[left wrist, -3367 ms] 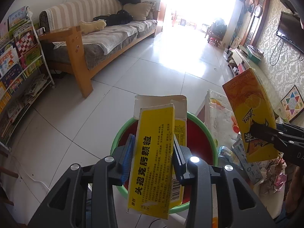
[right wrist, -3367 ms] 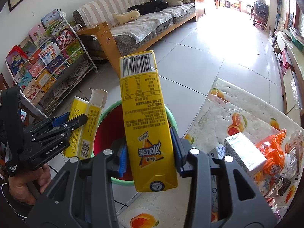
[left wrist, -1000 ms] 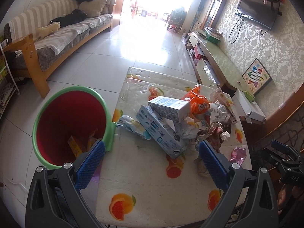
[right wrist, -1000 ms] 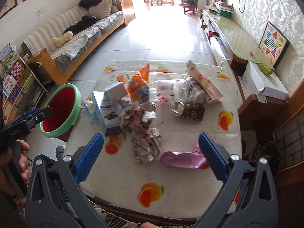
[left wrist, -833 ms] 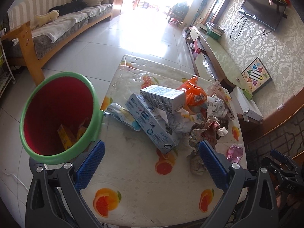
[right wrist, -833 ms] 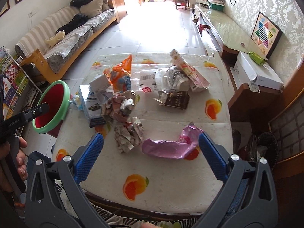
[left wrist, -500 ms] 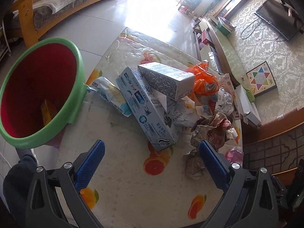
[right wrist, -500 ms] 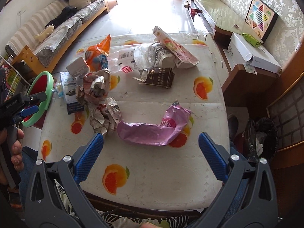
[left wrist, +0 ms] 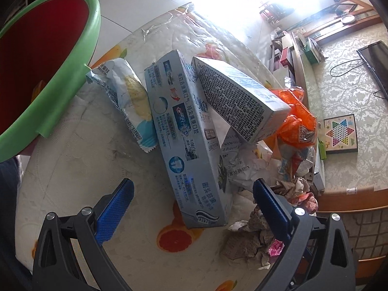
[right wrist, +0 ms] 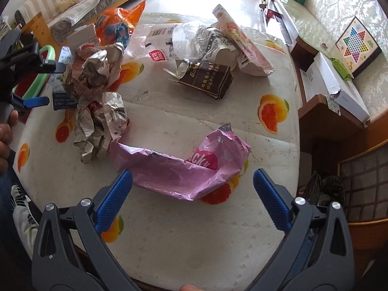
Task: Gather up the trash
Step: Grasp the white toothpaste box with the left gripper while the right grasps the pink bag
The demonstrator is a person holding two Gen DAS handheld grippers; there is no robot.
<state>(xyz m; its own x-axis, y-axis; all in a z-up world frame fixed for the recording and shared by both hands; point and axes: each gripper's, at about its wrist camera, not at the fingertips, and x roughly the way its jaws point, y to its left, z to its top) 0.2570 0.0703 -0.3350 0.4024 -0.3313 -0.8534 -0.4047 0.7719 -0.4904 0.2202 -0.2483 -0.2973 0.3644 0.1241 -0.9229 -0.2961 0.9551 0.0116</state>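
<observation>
My left gripper is open, its blue pads straddling the near end of a long blue toothpaste box on the table. A grey carton leans across that box, and a white-blue wrapper lies to its left. The green bin with a red inside stands at the table's left edge. My right gripper is open just above a crumpled pink wrapper. Further off lie crumpled foil paper, a dark brown box and an orange bag.
The table has a white cloth with orange prints. A low wooden cabinet with a white box stands right of it. A sofa is at the far left. The other gripper and a hand show at the left edge.
Both grippers dropped their yellow cartons into the bin and opened. Both then swung over the table and descended, the left to the toothpaste box, the right to the pink wrapper.
</observation>
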